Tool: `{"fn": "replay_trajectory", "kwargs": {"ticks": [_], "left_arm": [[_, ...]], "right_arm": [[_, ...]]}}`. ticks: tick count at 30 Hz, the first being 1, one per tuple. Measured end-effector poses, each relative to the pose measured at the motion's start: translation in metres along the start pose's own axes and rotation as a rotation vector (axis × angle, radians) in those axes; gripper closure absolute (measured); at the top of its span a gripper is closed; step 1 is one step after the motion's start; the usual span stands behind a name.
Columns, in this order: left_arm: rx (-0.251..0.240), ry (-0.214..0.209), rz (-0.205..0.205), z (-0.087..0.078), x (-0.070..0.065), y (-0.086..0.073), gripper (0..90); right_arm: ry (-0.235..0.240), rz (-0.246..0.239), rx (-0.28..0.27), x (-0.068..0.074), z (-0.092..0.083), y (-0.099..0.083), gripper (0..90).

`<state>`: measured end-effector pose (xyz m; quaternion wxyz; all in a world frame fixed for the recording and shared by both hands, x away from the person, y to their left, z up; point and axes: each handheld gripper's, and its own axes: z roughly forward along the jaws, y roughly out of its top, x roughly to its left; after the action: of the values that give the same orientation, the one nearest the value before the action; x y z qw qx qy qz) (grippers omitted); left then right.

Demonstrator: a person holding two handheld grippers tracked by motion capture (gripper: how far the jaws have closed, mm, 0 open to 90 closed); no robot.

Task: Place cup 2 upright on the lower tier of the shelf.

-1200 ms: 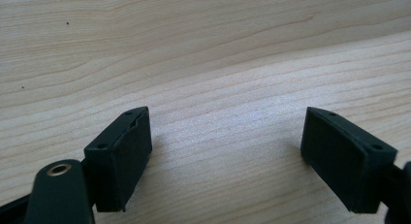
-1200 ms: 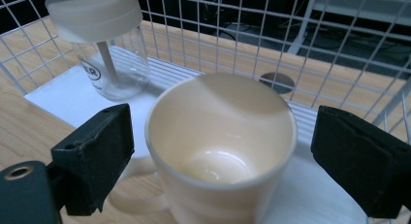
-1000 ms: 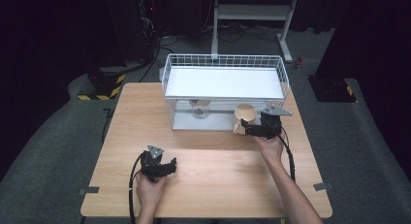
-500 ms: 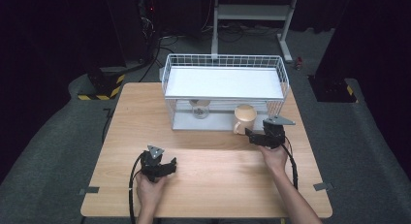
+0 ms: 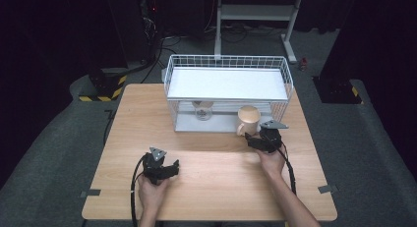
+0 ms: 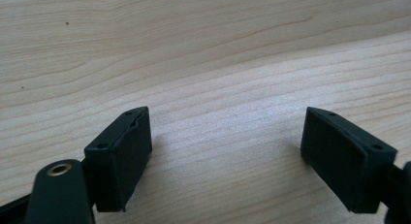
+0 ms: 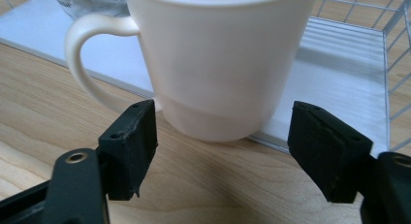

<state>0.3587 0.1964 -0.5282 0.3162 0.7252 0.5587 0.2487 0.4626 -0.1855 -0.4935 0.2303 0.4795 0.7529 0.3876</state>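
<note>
Cream mug [image 5: 248,120] stands in the high view right of the frame's centre, on the wooden table [image 5: 211,178] and against the front edge of the white wire rack [image 5: 226,97]. The right gripper [image 5: 252,141] sits just below the mug; its jaws have just been closing, and nothing is between them. The left gripper [image 5: 173,168] rests in the lower left part on bare wood, well apart from the mug. In the left gripper view, the left gripper [image 6: 225,156] has its jaws released, with bare table [image 6: 218,64] between them. In the right gripper view, the mug [image 7: 218,64] is in the upper centre, its handle [image 7: 85,54] at the left, just beyond the tips of the right gripper [image 7: 223,141], whose jaws are apart and do not touch it.
</note>
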Motion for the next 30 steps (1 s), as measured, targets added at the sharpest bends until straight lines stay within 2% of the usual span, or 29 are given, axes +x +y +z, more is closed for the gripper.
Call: {"fn": "replay_trajectory", "kwargs": {"ticks": [4,12,19,24,30], "left_arm": [[0.0,0.001,0.0,0.0,0.0,0.0,19.3],[0.0,0.0,-0.001,0.0,0.0,0.0,19.3],[0.0,0.0,-0.001,0.0,0.0,0.0,19.3],[0.0,0.0,0.0,0.0,0.0,0.0,19.3],[0.0,0.0,0.0,0.0,0.0,0.0,19.3]], "right_arm": [[-0.008,0.004,0.003,0.001,0.001,0.001,27.9],[-0.011,-0.022,0.008,0.003,0.005,0.003,29.5],[-0.011,-0.011,0.023,0.003,0.011,0.003,31.3],[-0.016,-0.011,0.028,0.004,0.012,0.01,31.4],[-0.004,0.02,0.028,0.001,0.019,0.018,32.8]]}}
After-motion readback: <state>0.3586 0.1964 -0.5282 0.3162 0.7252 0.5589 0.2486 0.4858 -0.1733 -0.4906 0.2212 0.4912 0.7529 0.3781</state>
